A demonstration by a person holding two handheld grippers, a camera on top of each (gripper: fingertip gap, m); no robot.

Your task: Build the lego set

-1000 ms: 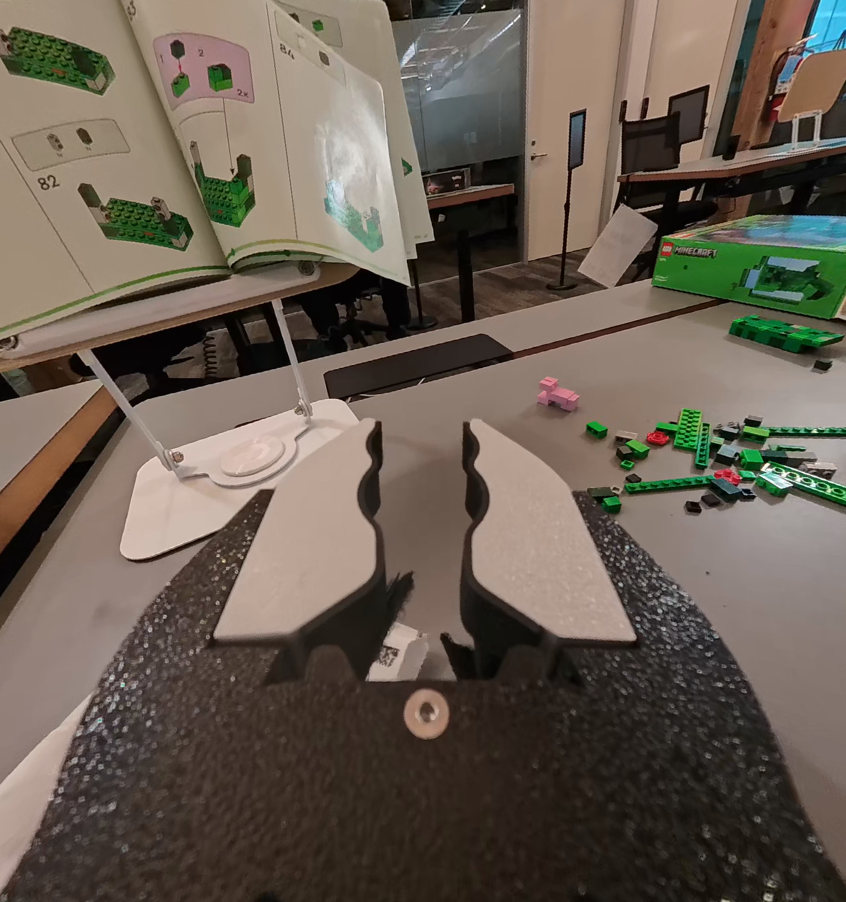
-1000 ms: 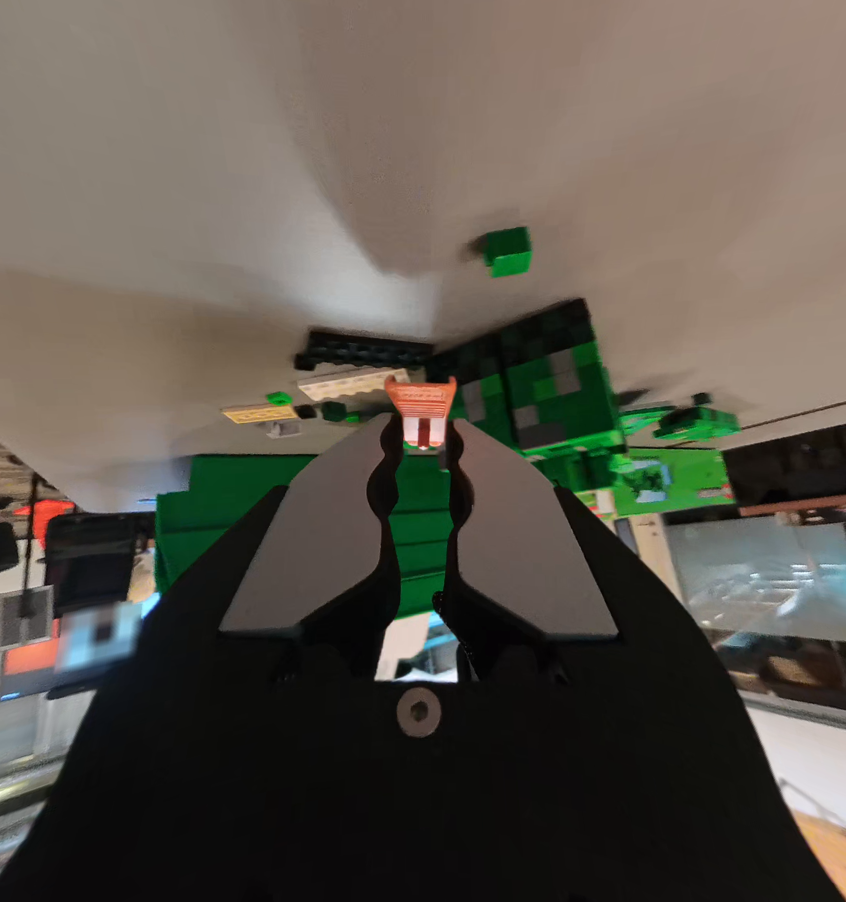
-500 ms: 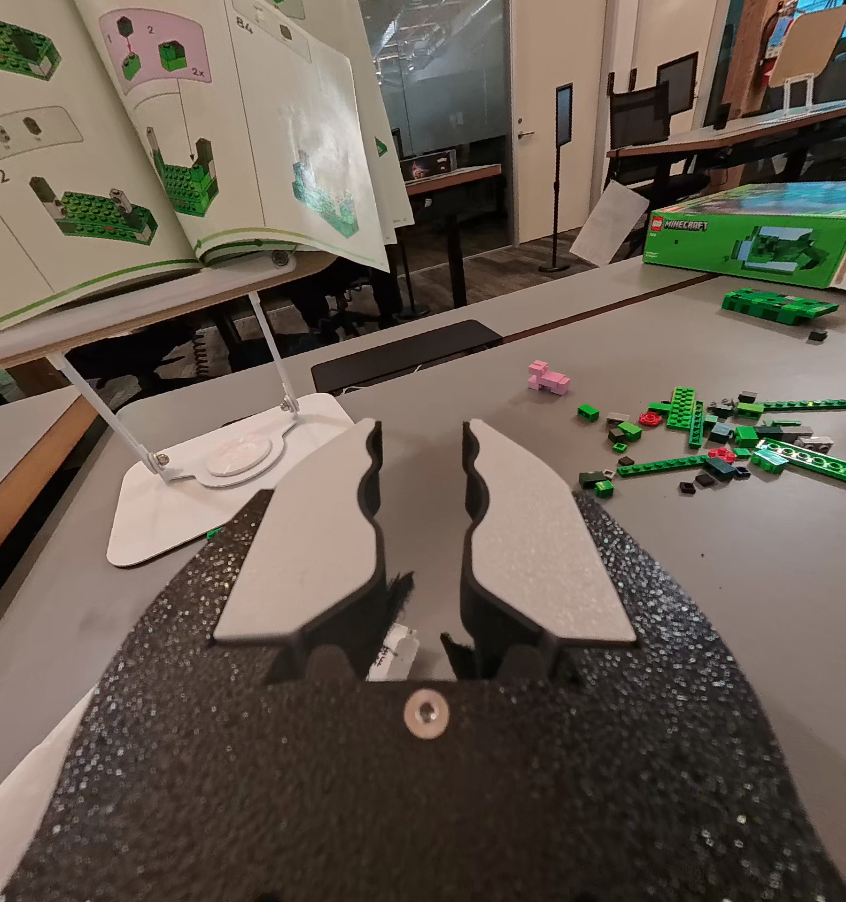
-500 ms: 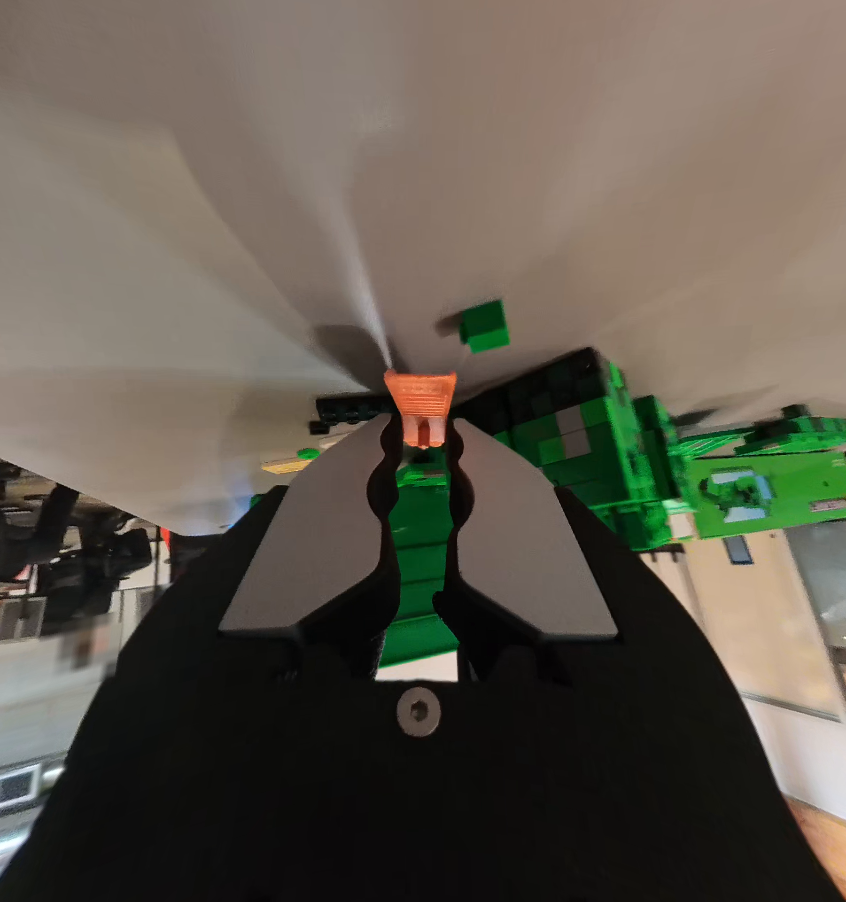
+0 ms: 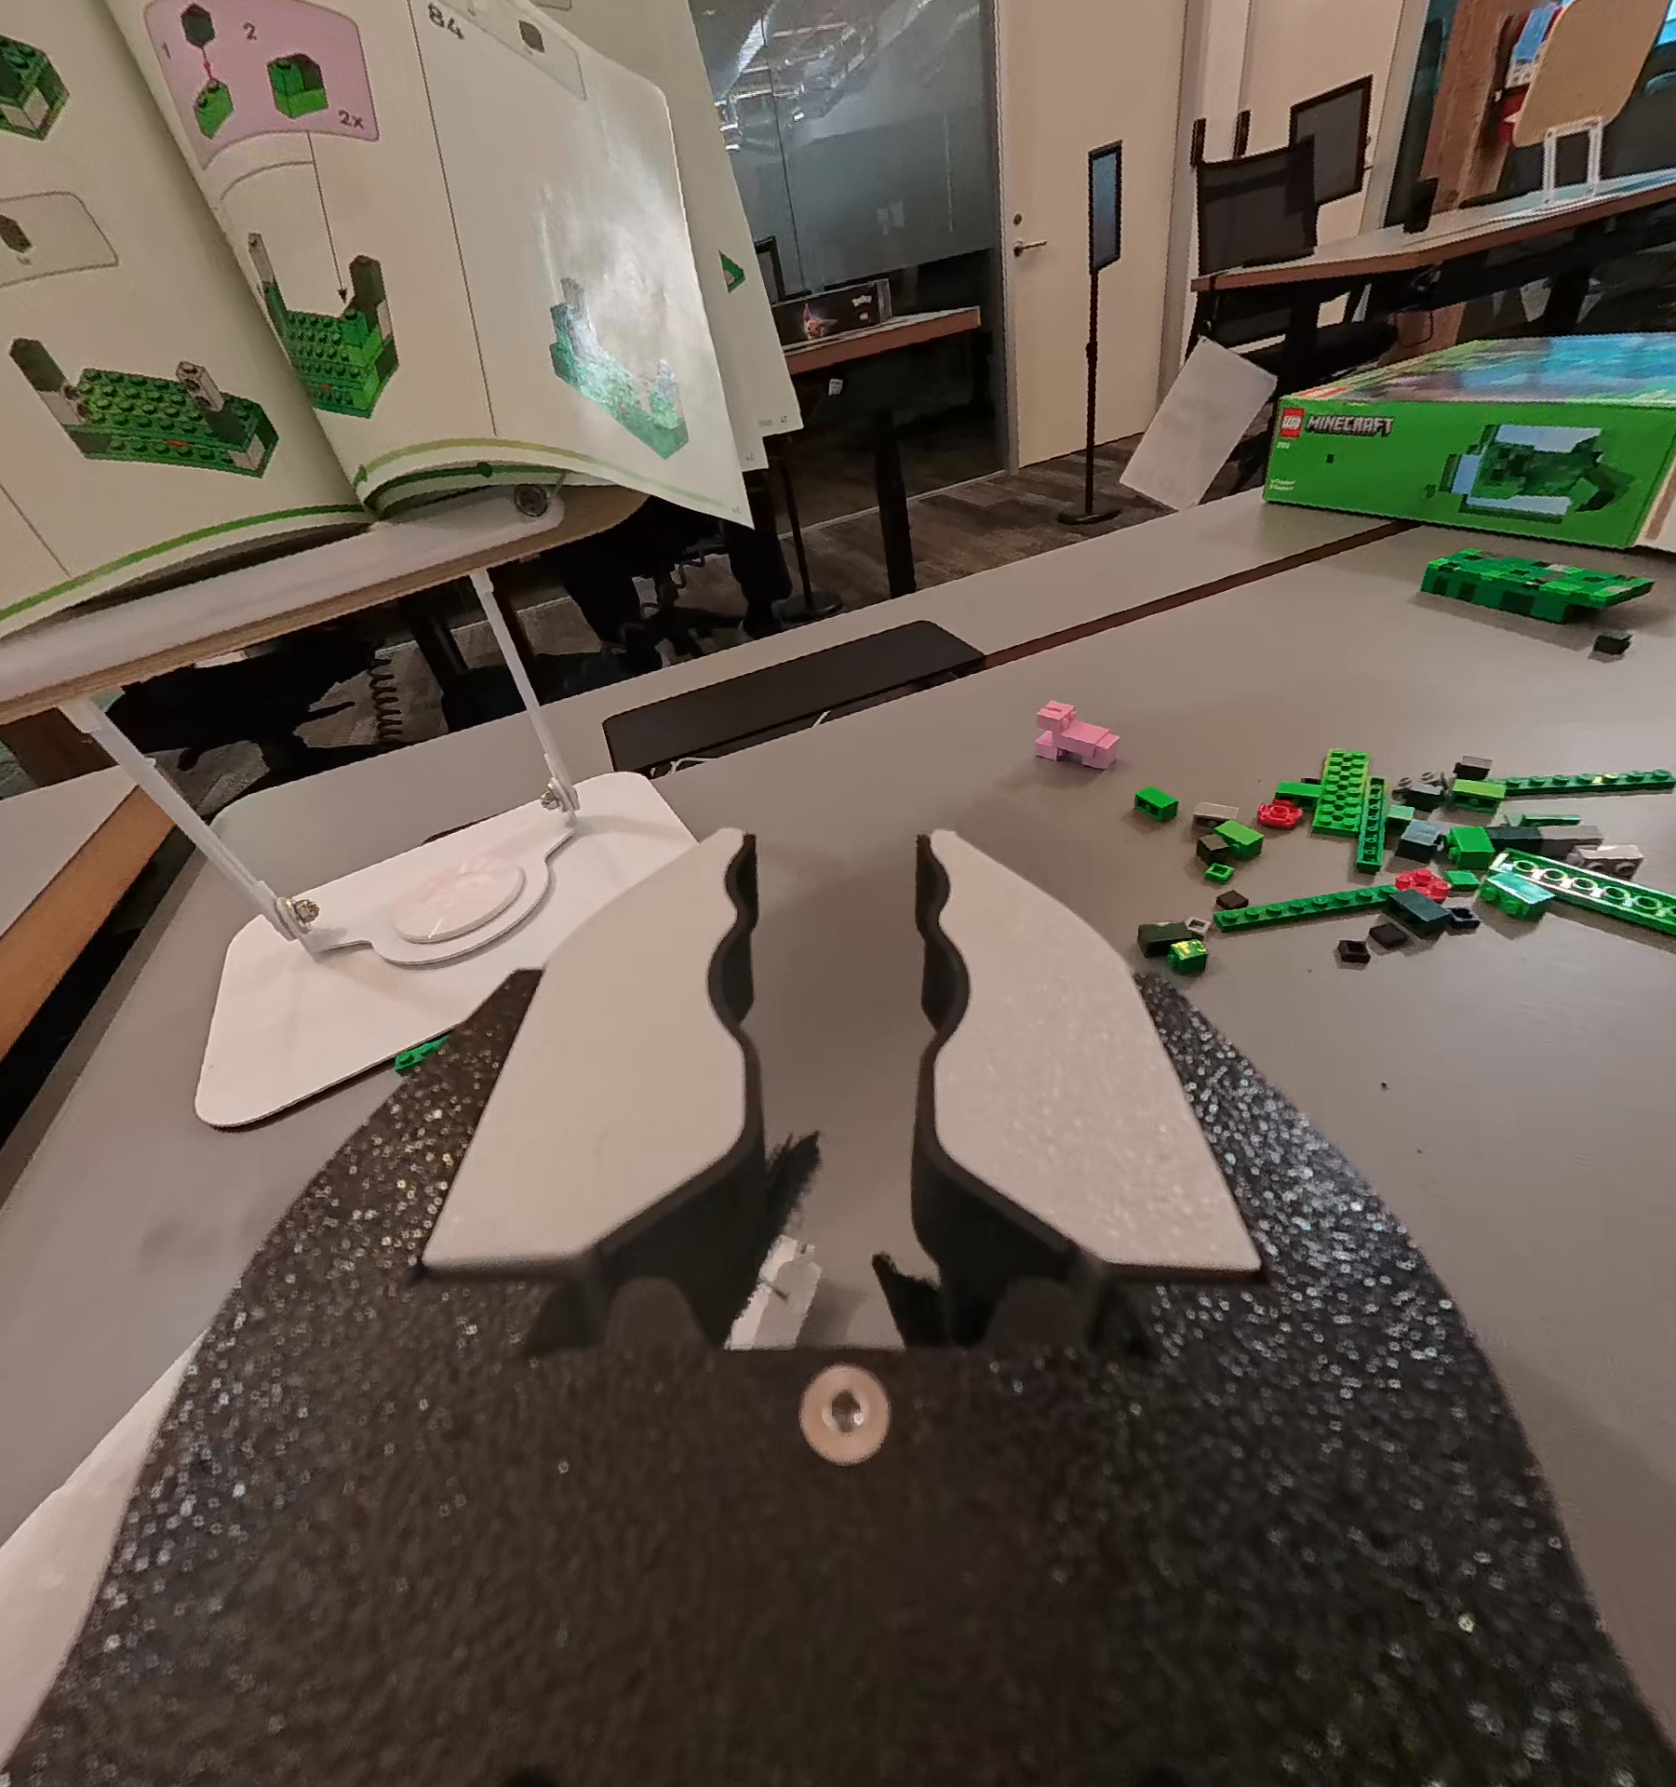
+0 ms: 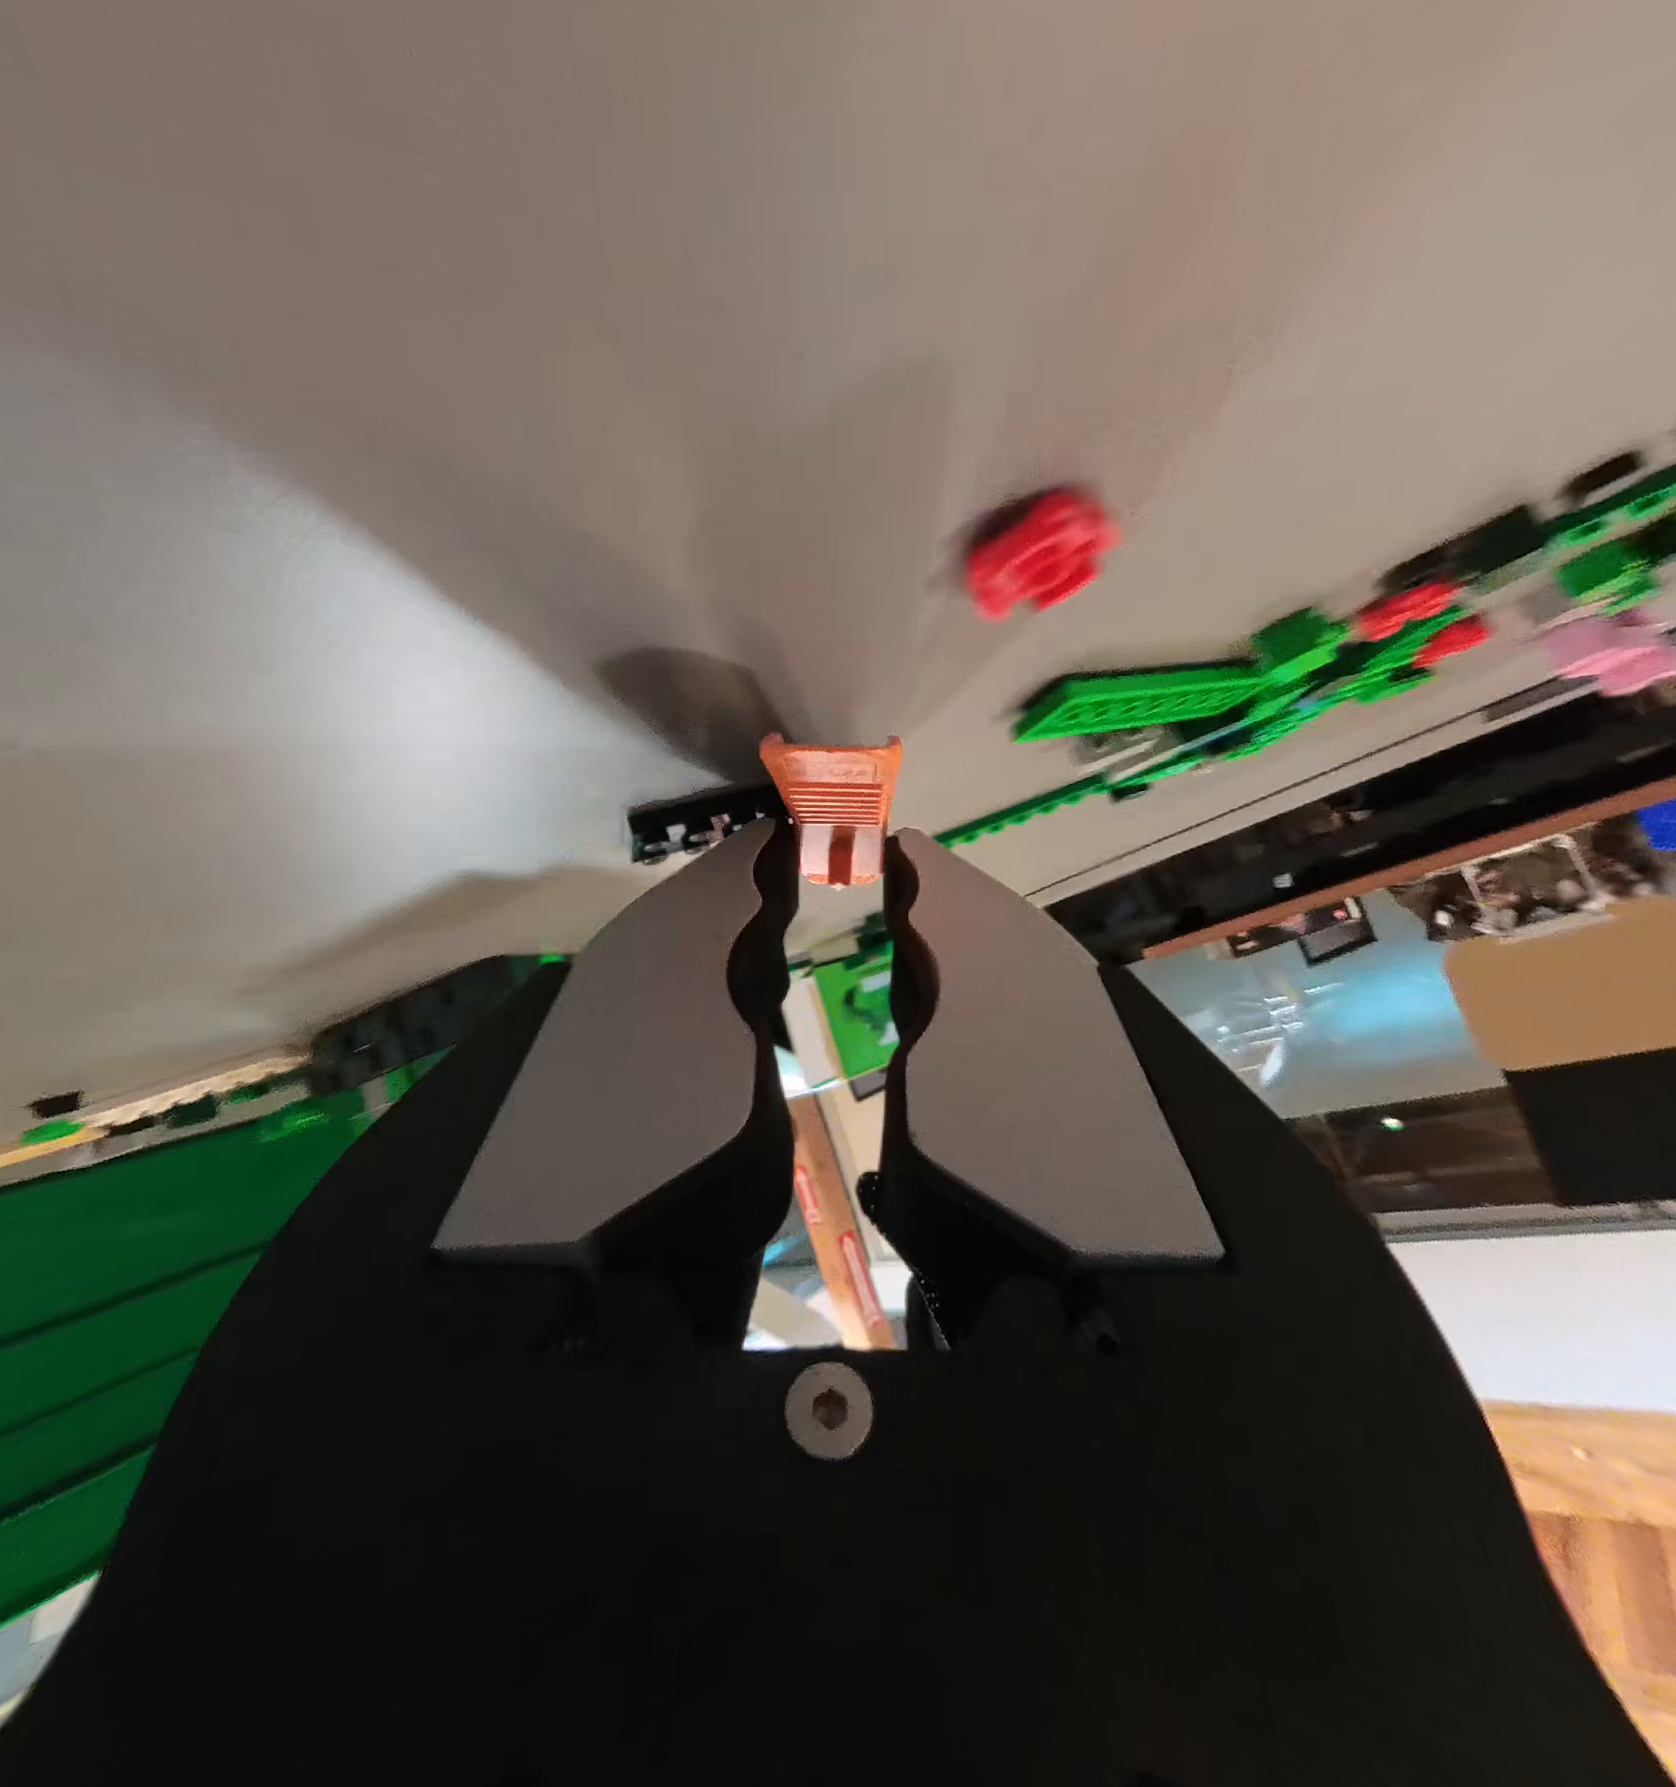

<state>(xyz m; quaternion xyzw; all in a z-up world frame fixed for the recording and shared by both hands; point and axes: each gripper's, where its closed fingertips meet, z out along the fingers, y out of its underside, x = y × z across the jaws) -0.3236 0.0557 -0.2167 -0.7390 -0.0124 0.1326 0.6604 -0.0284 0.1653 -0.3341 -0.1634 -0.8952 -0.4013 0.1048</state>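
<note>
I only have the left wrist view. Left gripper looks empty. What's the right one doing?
Observer: The right gripper is shut on an orange brick separator, pinched at its fingertips.
Operator: Is the tool on a brick yet?
Observer: Can't say. Its far end sits close to the grey table, but that view is upside down and motion-blurred, so contact isn't clear.
Operator: What's nearest to it?
Observer: A red round piece off to one side, and a green plate beyond it. Neither touches the tool.
Operator: And left is idle?
Observer: Yes, the left gripper is open over bare table with nothing between its fingers.
</note>
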